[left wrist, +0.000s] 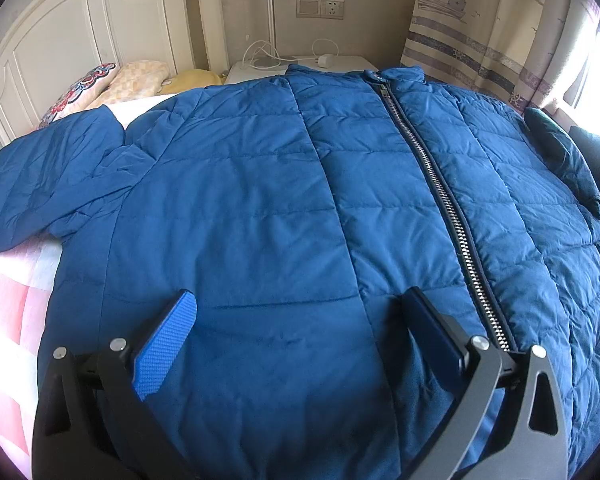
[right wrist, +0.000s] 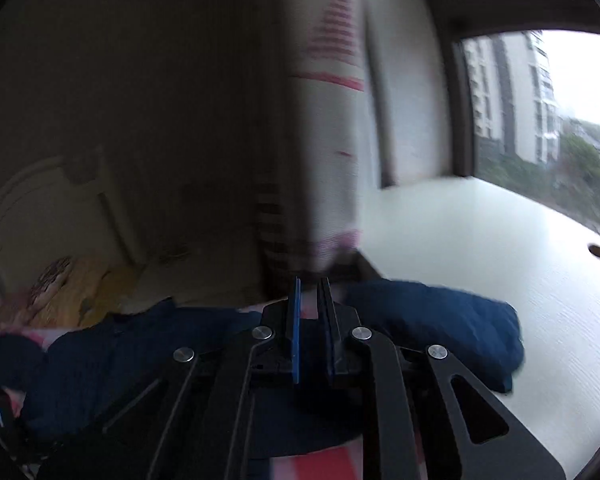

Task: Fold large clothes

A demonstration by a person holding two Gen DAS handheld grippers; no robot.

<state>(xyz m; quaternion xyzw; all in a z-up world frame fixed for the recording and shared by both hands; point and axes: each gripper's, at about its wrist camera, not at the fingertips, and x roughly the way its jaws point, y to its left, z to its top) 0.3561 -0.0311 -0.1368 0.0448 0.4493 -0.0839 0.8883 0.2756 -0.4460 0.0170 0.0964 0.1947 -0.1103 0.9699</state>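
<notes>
We count one jacket (left wrist: pixel 280 208), one zipper (left wrist: pixel 440 184) and two grippers. The jacket is blue, quilted in stitched panels, zipped shut, and spread front-up over a pink-and-white bedcover (left wrist: pixel 16 292), one sleeve (left wrist: pixel 48 184) lying out beyond our left finger. Our left gripper (left wrist: pixel 300 304) has its fingers spread wide, the hem panel lying between and under them, the zipper just outside the right finger. Our right gripper (right wrist: pixel 312 284) has its fingers pressed nearly together with nothing between them; the jacket lies below and to both sides.
</notes>
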